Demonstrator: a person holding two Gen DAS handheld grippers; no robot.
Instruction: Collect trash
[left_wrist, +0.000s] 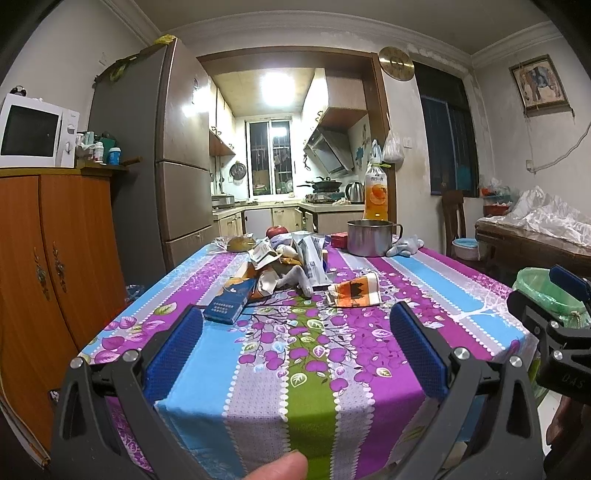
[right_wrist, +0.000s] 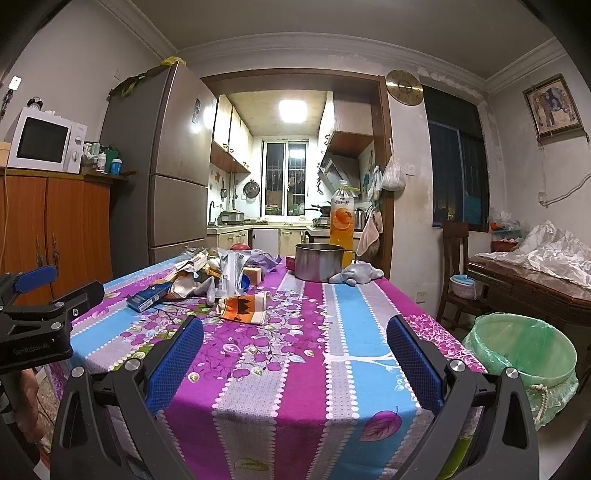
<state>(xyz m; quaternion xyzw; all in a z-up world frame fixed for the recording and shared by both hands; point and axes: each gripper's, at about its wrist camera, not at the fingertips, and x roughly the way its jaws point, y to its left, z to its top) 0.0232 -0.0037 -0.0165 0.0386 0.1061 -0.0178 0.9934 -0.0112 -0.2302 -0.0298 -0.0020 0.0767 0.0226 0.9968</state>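
The left hand-held gripper (left_wrist: 295, 343) is held over the near edge of the worktop (left_wrist: 258, 398), its blue pads (left_wrist: 177, 350) set wide apart with nothing between them; a fingertip (left_wrist: 280, 467) is seen at six o'clock. The right hand-held gripper (right_wrist: 295, 350) is likewise spread and empty above the near right corner. Each gripper is caught at the edge of the other's view, so the two are held side by side, apart.

Ahead of both, a broad stretch of flowered cloth is left bare. Beyond it, toward twelve o'clock, an orange-and-white wrapper (right_wrist: 243, 308) lies alone, just in front of the trash pile (left_wrist: 280, 266). A blue carton (left_wrist: 231, 301) rests at the pile's eleven o'clock side, near the worktop's left edge.

Farther back, a steel pot (right_wrist: 319, 262), a juice bottle (right_wrist: 341, 218) and a grey cloth (right_wrist: 356, 275) stand near the far edge.

Off the right edge, at three o'clock from the right gripper, a green-lined bin (right_wrist: 524, 354) stands on the floor, open-topped.
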